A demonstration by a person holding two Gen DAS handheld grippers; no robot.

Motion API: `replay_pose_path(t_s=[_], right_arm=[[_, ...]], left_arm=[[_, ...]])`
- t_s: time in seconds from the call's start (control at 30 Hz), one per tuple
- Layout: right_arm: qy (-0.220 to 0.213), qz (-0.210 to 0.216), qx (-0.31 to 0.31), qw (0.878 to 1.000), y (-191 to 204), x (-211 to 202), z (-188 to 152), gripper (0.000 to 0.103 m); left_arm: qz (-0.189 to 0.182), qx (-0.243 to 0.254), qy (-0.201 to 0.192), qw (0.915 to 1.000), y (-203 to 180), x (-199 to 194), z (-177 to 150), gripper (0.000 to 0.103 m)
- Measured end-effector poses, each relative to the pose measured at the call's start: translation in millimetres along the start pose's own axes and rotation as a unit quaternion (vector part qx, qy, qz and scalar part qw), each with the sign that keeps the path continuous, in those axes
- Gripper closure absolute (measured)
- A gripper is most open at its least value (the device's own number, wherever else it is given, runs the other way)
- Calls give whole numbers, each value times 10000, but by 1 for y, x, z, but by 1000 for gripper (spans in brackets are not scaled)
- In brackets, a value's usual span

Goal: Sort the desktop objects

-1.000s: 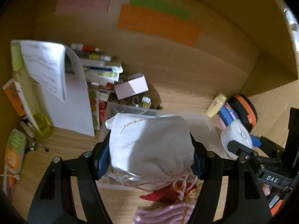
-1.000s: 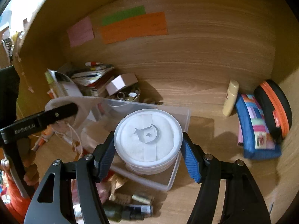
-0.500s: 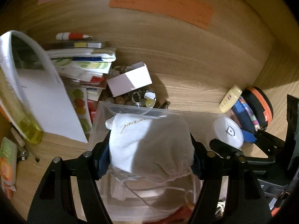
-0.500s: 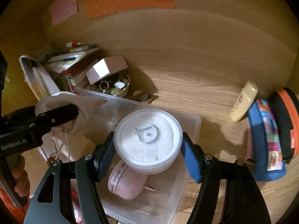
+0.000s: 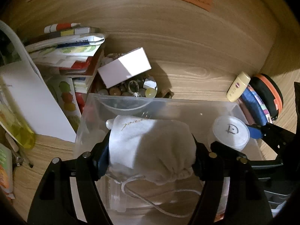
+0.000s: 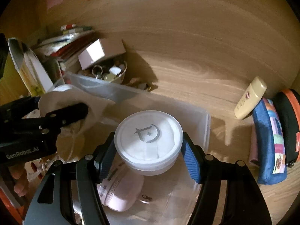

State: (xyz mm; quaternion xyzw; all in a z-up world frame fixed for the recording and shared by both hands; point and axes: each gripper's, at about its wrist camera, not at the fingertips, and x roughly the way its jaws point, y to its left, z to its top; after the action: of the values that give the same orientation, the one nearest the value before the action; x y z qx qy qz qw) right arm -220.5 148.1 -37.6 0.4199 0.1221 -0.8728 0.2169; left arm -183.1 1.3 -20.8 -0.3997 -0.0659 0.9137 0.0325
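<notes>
My left gripper (image 5: 150, 148) is shut on a white drawstring pouch (image 5: 151, 146) and holds it over the clear plastic bin (image 5: 168, 105). My right gripper (image 6: 148, 150) is shut on a round white jar with a moon logo (image 6: 148, 136), held over the same bin (image 6: 204, 131). The jar also shows in the left wrist view (image 5: 231, 132), and the pouch in the right wrist view (image 6: 71, 101). A pink case (image 6: 121, 193) lies in the bin under the jar.
A bowl of trinkets (image 5: 131, 91) with a white box (image 5: 125, 66) on it stands behind the bin, beside stacked books and papers (image 5: 71, 52). A cream tube (image 6: 249, 97), blue pouch (image 6: 270, 140) and black-orange case (image 6: 288, 125) sit at the right. A wooden wall stands behind.
Both grippers have moved forward and down over the clear bin, carrying the pouch and the jar. The pink case has come into view under the jar.
</notes>
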Motion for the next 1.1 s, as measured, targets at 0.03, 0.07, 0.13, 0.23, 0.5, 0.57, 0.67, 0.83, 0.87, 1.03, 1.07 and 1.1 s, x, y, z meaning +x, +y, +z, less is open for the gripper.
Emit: replay_pose_path(t_s=[0.03, 0.07, 0.13, 0.23, 0.5, 0.57, 0.67, 0.83, 0.87, 1.03, 1.07, 1.1], right_arm=[[31, -32, -46, 10000, 2, 0, -1, 40], [45, -33, -71, 10000, 3, 0, -2, 40], [27, -22, -127, 9999, 6, -3, -3, 40], [-43, -100, -232, 9997, 11, -7, -5, 40], [-223, -104, -403, 9989, 24, -19, -8, 30], [-288, -89, -416, 9987, 26, -23, -8, 28], [-408, -99, -397, 9983, 25, -31, -8, 25], [-524, -31, -267, 9983, 19, -47, -4, 25], [-584, -32, -240, 9980, 18, -54, -5, 25], [-827, -16, -143, 9965, 13, -80, -12, 17], [-874, -16, -124, 9961, 12, -85, -14, 17], [-906, -11, -105, 9958, 11, -89, -17, 17]], left_arm=[[15, -5, 45, 10000, 1, 2, -1, 30], [70, 38, 38, 10000, 1, 4, -2, 30], [93, 94, 59, 9999, 1, 4, -4, 29], [62, 87, 75, 9999, 4, 1, -7, 27], [-78, 72, 11, 9999, 4, -8, -8, 27], [-96, 117, -93, 9998, 2, -16, -7, 25], [-79, 135, -284, 9995, 1, -29, -7, 17], [-167, 9, -418, 9990, 7, -49, -4, 14], [-181, -5, -439, 9989, 8, -52, -4, 14], [-223, 14, -532, 9983, 13, -71, -12, 8], [-201, 19, -545, 9983, 13, -74, -14, 8], [-184, 34, -548, 9983, 15, -78, -18, 8]])
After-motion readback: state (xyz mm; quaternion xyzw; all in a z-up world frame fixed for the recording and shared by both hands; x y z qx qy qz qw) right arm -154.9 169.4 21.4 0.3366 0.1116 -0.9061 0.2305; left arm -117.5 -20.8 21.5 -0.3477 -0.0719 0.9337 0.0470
